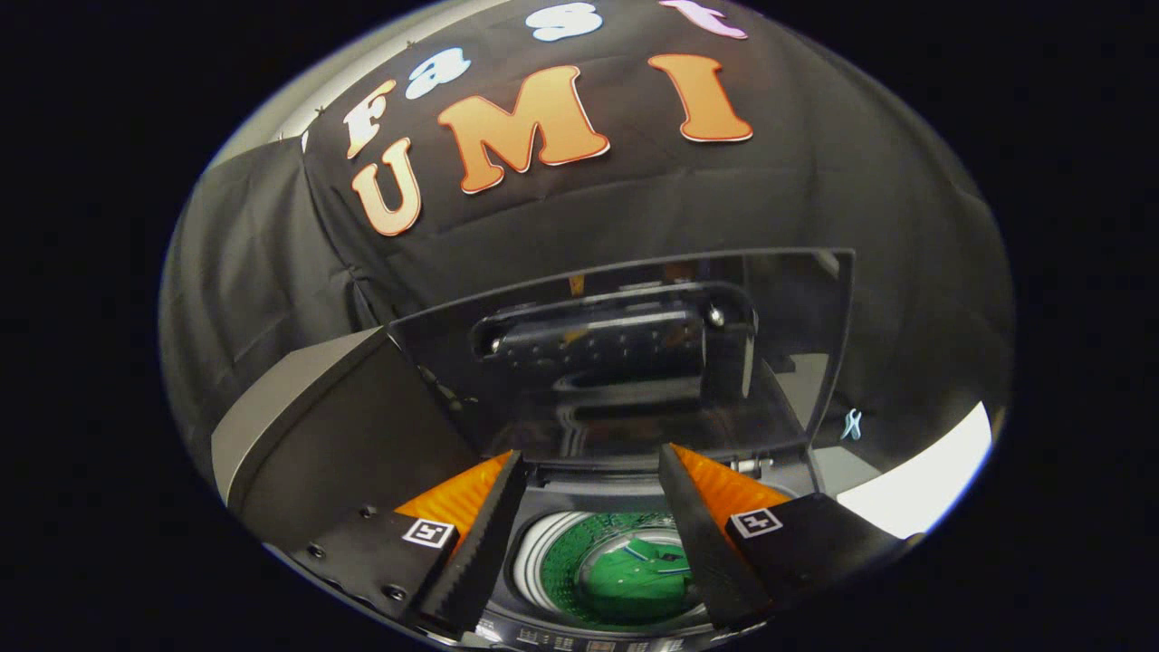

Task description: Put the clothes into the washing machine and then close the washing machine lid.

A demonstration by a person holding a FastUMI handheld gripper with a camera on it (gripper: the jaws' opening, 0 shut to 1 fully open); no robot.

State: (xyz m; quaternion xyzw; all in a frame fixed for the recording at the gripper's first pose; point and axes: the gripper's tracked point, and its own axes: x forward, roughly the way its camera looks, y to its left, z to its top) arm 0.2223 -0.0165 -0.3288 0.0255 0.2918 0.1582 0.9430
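Note:
I look down over a top-loading washing machine [299, 426] whose glossy lid [625, 353] stands raised, just beyond my fingertips. My gripper [590, 460] is open, with nothing between its fingers. Through the gap between them I see the round drum opening [543, 552], and a green garment [634, 580] with light stripes lies inside the drum. The lid's inner face mirrors the gripper and the booth. Its hinge side is hidden behind the lid.
The machine's control panel [589, 641] runs along its near edge, under my fingers. Black cloth [815, 199] hangs as the wall behind the machine. A bright white surface [924, 484] lies to the right of the machine.

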